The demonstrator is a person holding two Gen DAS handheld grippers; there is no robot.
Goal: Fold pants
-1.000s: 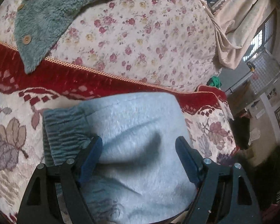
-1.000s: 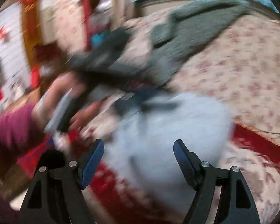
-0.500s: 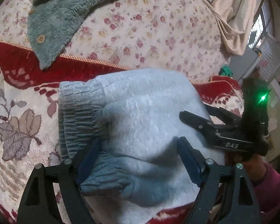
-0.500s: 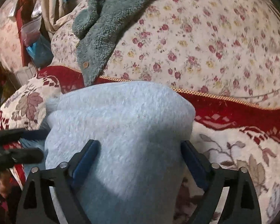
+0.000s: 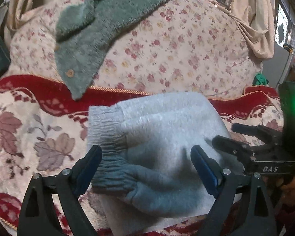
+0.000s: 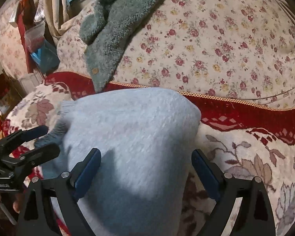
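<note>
Light grey fleece pants (image 5: 157,122) lie folded into a thick bundle on the red and cream patterned cover (image 5: 29,137). A ribbed band (image 5: 106,125) shows at the bundle's left end, with a darker ribbed cuff (image 5: 116,173) below it. My left gripper (image 5: 145,153) hovers over the near left part; its jaws are opening, the fabric lies between them and the pads do not press on it. My right gripper (image 6: 146,153) stands open astride the pants (image 6: 131,122), unpressed. Each gripper shows in the other's view: right gripper (image 5: 226,133), left gripper (image 6: 49,138).
A fluffy green cardigan (image 5: 100,39) with wooden buttons lies across the floral quilt (image 5: 177,49) behind the pants, its tip reaching the red border (image 6: 236,110). Beige curtains (image 5: 251,19) hang at the back. Clutter and a blue bag (image 6: 43,57) stand at the far left.
Both grippers' jaws have spread wider over the bundle. The left view has swung so the right gripper now shows beside the pants. The right gripper came down from a blurred swing onto the bundle.
</note>
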